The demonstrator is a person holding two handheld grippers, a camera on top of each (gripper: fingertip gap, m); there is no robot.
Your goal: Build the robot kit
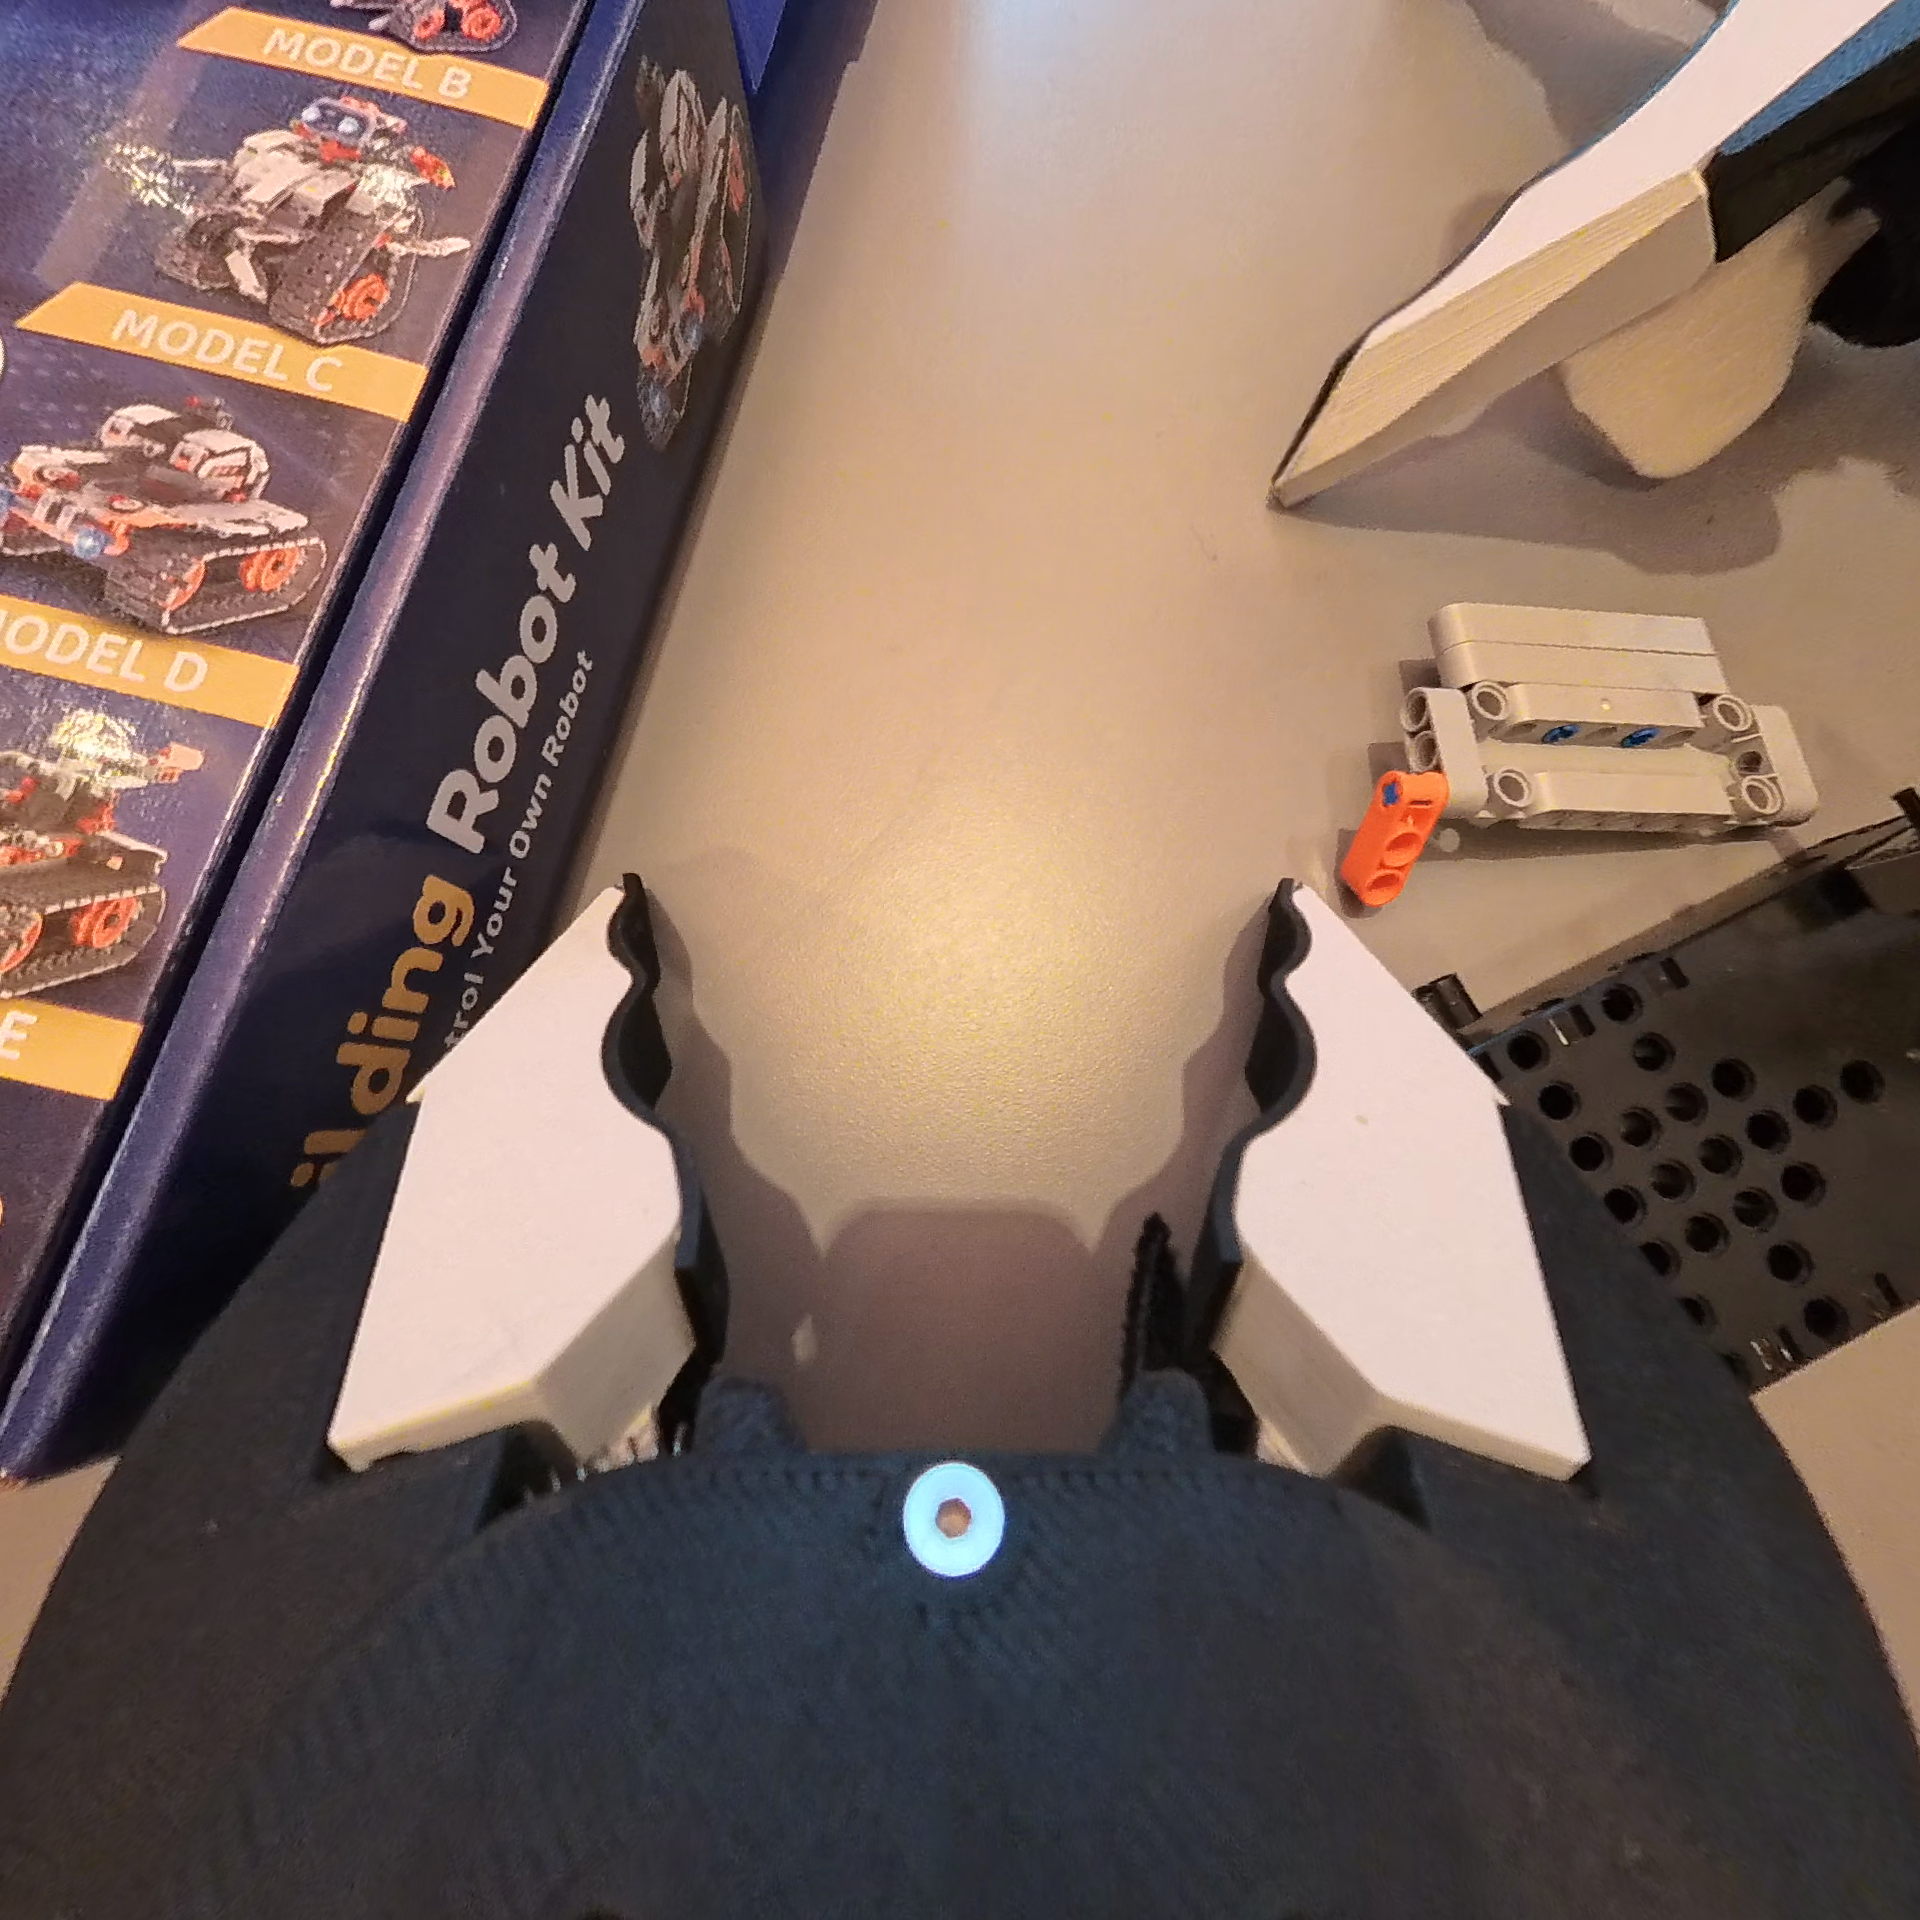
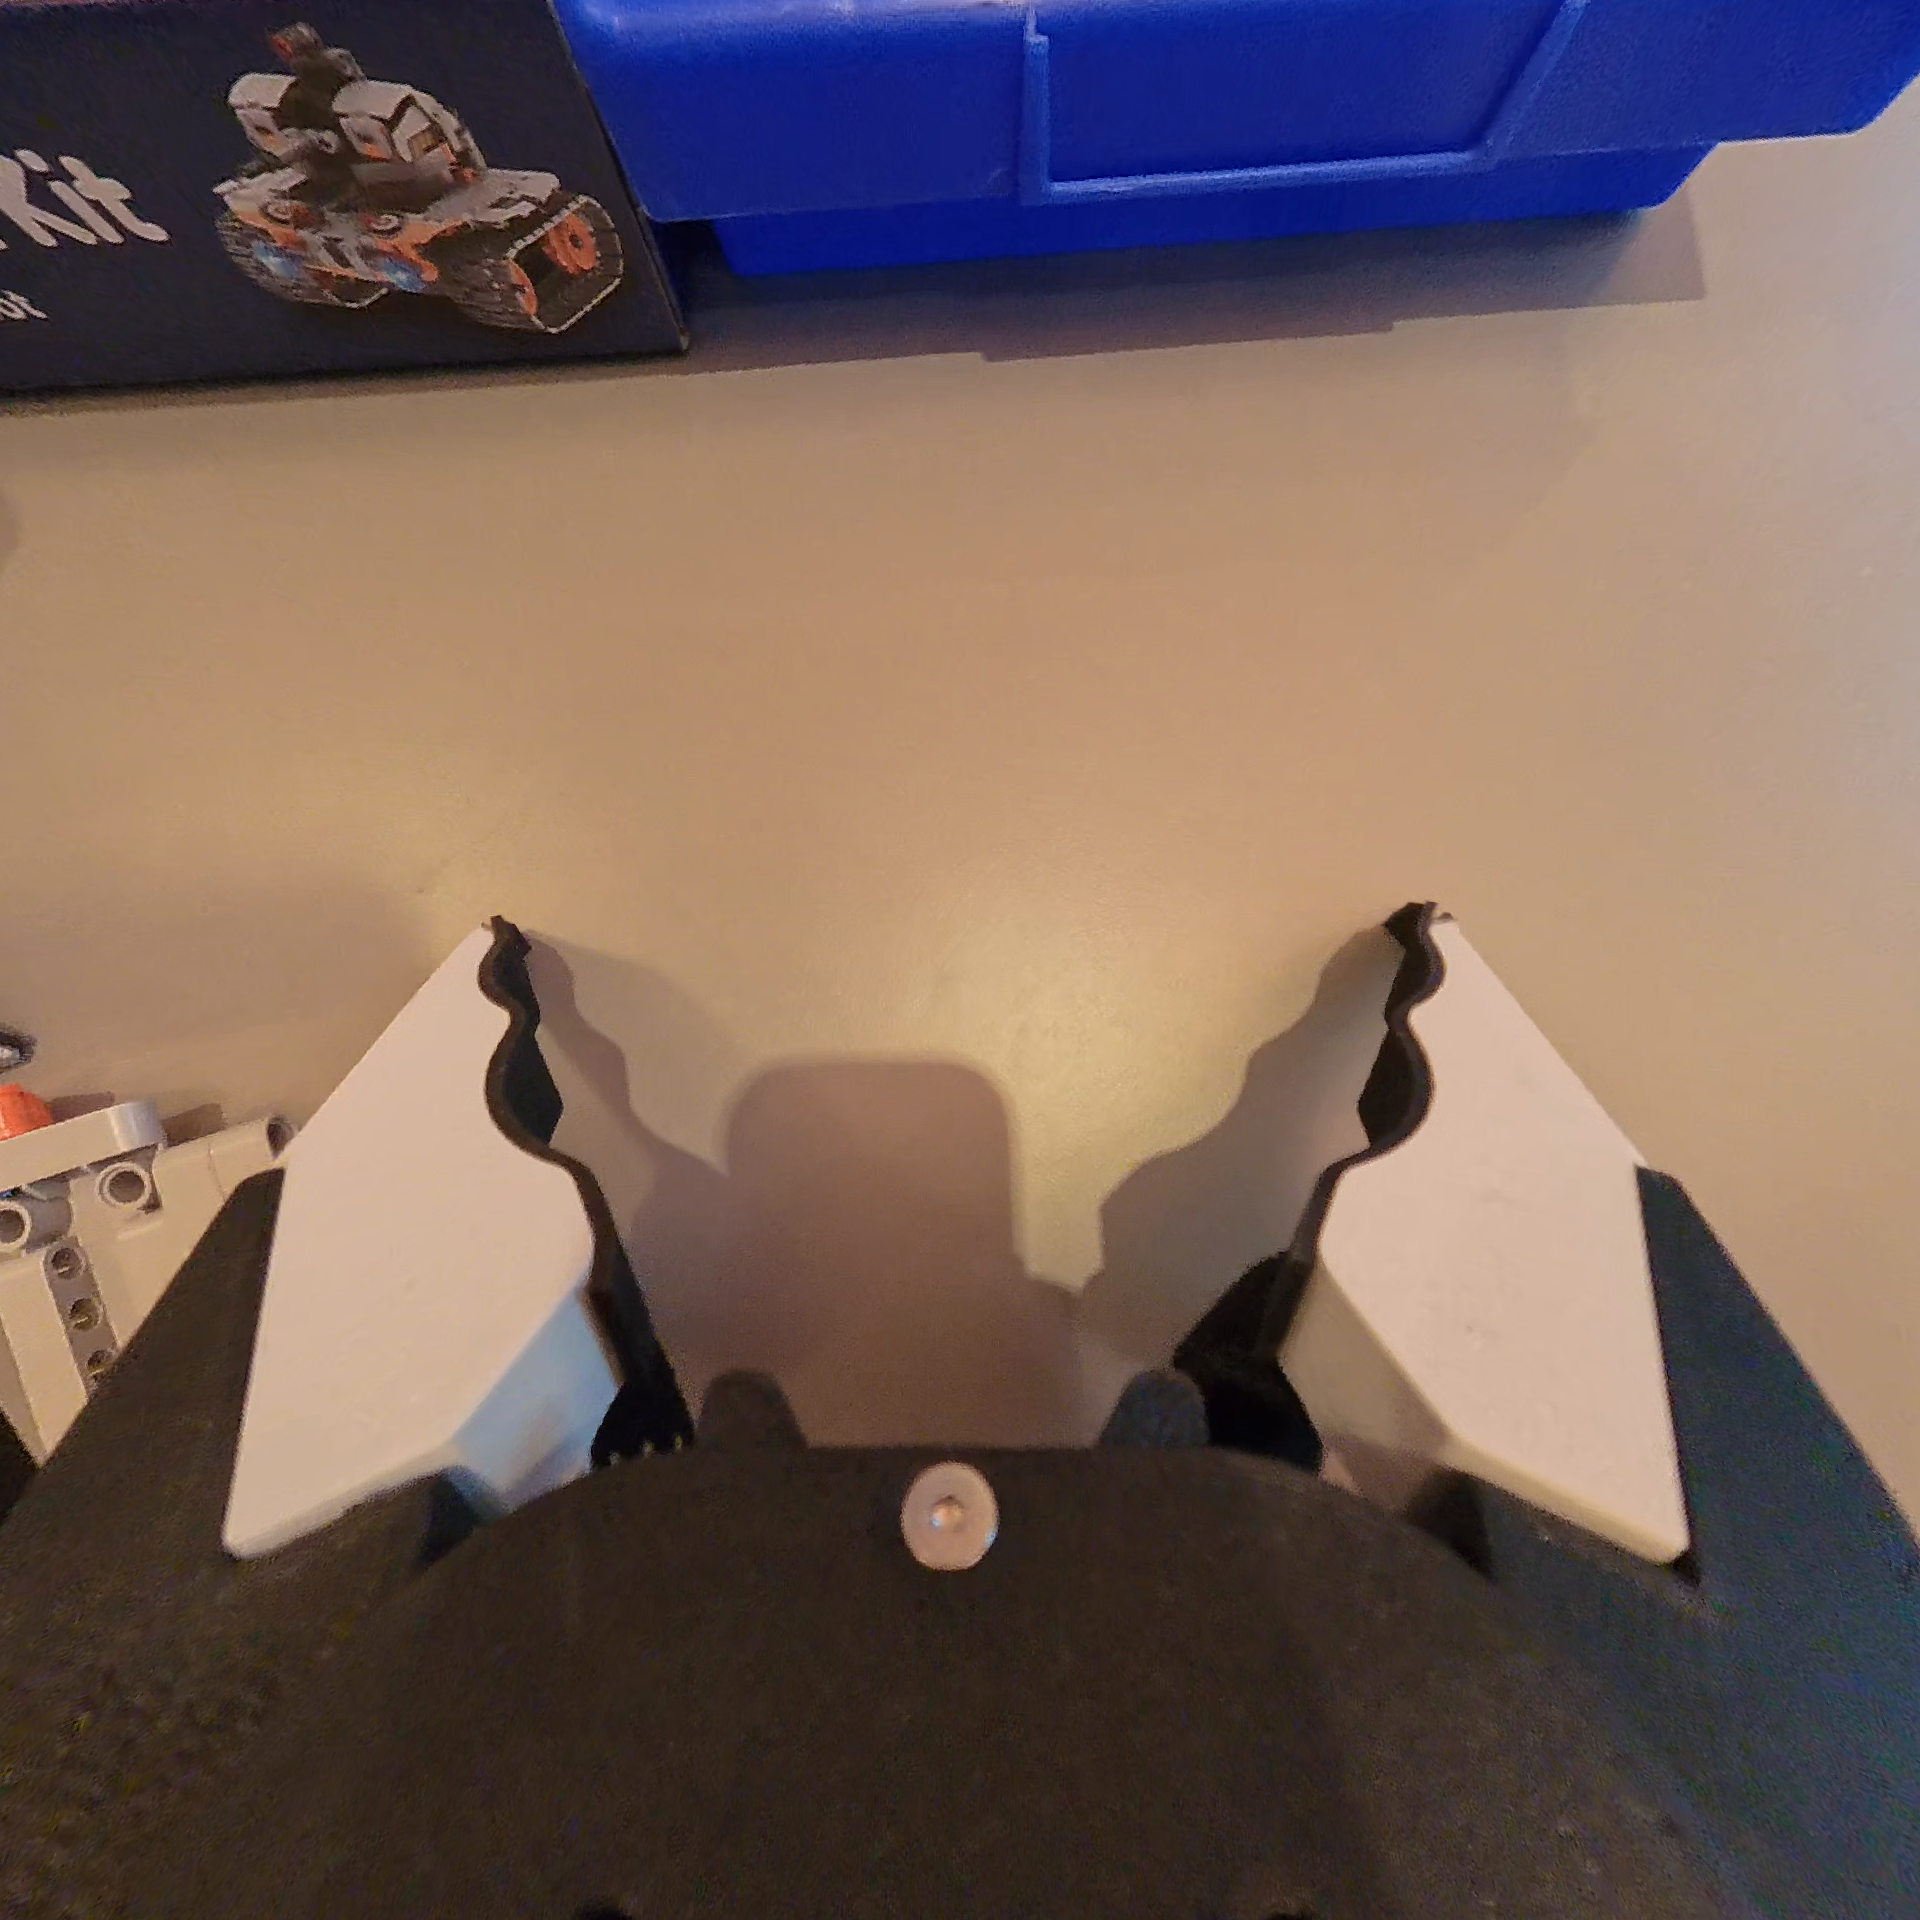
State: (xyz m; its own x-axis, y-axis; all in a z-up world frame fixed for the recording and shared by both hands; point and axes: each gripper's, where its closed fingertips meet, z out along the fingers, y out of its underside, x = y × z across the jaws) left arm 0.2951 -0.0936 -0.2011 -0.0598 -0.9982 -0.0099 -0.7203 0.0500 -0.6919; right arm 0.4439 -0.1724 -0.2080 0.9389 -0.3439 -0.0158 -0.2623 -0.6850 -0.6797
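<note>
My left gripper (image 1: pixel 956 894) is open and empty, low over the beige table. A grey beam assembly (image 1: pixel 1600 727) with an orange connector (image 1: pixel 1392 836) lies to its right. A black perforated plate (image 1: pixel 1704 1153) sits beside its right finger. The other gripper's white fingers (image 1: pixel 1496 312) show at the upper right. My right gripper (image 2: pixel 961 920) is open and empty over bare table. The grey beam assembly (image 2: pixel 73 1247) shows at its left edge, partly hidden by the left finger.
A dark blue kit box with robot pictures (image 1: pixel 312 520) lies along the left in the left wrist view; its end shows at the far left in the right wrist view (image 2: pixel 312 187). A blue plastic bin (image 2: pixel 1143 125) stands at the far edge.
</note>
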